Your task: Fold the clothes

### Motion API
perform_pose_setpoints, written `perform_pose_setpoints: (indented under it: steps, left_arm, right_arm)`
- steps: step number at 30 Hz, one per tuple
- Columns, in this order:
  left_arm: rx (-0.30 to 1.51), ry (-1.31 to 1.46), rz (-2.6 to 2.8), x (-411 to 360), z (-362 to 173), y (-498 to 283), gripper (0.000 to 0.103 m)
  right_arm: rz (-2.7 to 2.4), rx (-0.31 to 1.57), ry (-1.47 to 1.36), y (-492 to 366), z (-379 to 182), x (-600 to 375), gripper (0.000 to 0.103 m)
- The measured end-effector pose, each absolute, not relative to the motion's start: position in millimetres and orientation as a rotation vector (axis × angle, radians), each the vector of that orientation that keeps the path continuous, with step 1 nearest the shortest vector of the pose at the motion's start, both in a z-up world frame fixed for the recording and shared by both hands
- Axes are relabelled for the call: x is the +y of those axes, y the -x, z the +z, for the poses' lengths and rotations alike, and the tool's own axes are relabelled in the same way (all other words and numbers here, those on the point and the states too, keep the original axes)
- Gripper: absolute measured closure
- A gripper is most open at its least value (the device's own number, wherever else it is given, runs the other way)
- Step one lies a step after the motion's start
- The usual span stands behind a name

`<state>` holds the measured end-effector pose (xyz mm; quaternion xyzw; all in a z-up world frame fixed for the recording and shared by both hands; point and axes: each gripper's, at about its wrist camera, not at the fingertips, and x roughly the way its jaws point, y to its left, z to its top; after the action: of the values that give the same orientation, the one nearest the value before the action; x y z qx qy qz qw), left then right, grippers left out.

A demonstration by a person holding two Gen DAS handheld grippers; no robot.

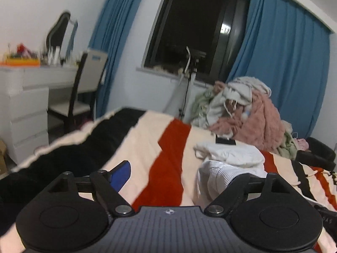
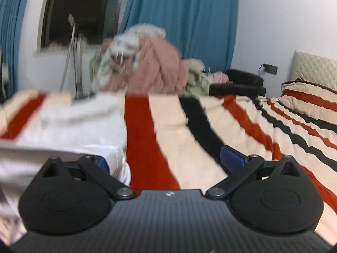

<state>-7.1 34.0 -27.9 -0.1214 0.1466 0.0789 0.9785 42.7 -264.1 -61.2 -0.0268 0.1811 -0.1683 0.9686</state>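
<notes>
A white garment (image 1: 229,160) lies bunched on the striped bedspread (image 1: 147,139), with a black label on top. My left gripper (image 1: 174,175) is open just above the bed; its right finger is hidden behind the garment's ribbed edge, its blue left pad (image 1: 121,174) is over bare bedspread. In the right wrist view the white garment (image 2: 69,126) lies to the left. My right gripper (image 2: 166,160) is open, low over the bed; its left pad (image 2: 102,162) is at the garment's edge, its right pad (image 2: 231,156) is over the stripes. The view is blurred.
A pile of pink, white and green clothes (image 1: 244,109) sits at the bed's far edge below the window with blue curtains. A white dresser (image 1: 27,97) and chair (image 1: 84,88) stand to the left. A stand (image 1: 187,80) is by the window. A pillow (image 2: 309,92) lies far right.
</notes>
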Motion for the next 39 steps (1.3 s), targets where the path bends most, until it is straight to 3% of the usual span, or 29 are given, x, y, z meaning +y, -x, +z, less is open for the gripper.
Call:
perform_pose_setpoints:
  steps: [9, 12, 21, 28, 34, 39]
  left_arm:
    - [0.162, 0.360, 0.223, 40.8, 31.4, 48.9, 0.019]
    - [0.056, 0.345, 0.240, 41.7, 88.3, 52.0, 0.018]
    - [-0.254, 0.318, 0.207, 42.7, 320.2, 72.8, 0.014]
    - [-0.351, 0.337, 0.163, 35.4, 462.9, 104.9, 0.010]
    - [-0.301, 0.309, 0.138, 25.4, 482.5, 78.5, 0.008]
    - [-0.148, 0.293, 0.119, 22.2, 420.6, -3.0, 0.008]
  right_arm:
    - [-0.337, 0.088, 0.012, 8.7, 14.2, -251.8, 0.001]
    - [-0.325, -0.012, 0.035, 20.3, 52.2, -246.7, 0.000]
    - [-0.205, -0.231, 0.045, 34.5, 290.8, -252.4, 0.001]
    - [-0.157, -0.302, 0.005, 67.1, 430.3, -262.0, 0.000]
    - [-0.159, -0.247, 0.024, 50.2, 445.4, -266.6, 0.000]
    - [-0.164, -0.137, 0.047, -0.6, 405.8, -272.7, 0.000]
